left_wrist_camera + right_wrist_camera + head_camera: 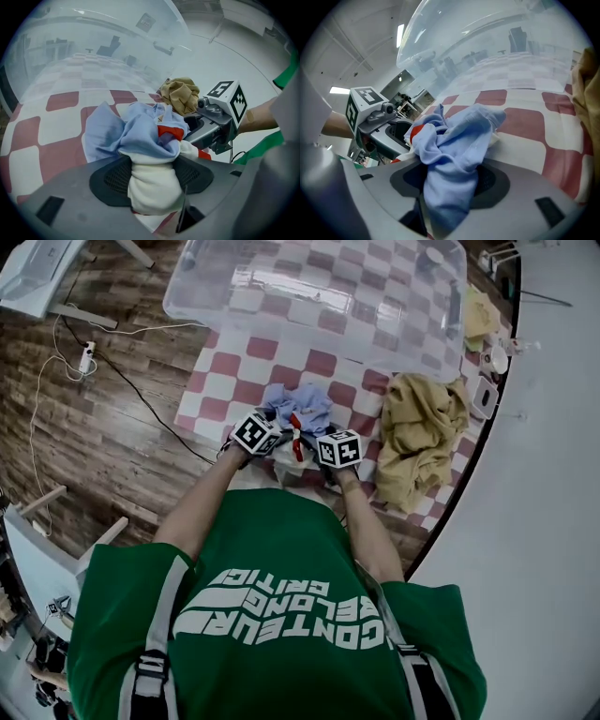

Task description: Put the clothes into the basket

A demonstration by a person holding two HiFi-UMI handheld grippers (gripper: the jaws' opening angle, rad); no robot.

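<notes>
A bunched garment (298,407) in light blue, white and red lies on the red-and-white checked cloth (225,381), just in front of the person. My left gripper (277,430) and right gripper (316,435) meet at its near side, close together. In the left gripper view the left gripper (153,176) is shut on a white fold of the garment (136,131). In the right gripper view the right gripper (450,183) is shut on a blue fold of the garment (459,136). The clear plastic basket (319,296) stands beyond, at the table's far side.
A tan garment (422,432) lies crumpled to the right of the blue one, near the table's right edge. A yellow cloth (480,315) and small white items (487,395) sit along that edge. A wooden floor with cables (84,362) lies to the left.
</notes>
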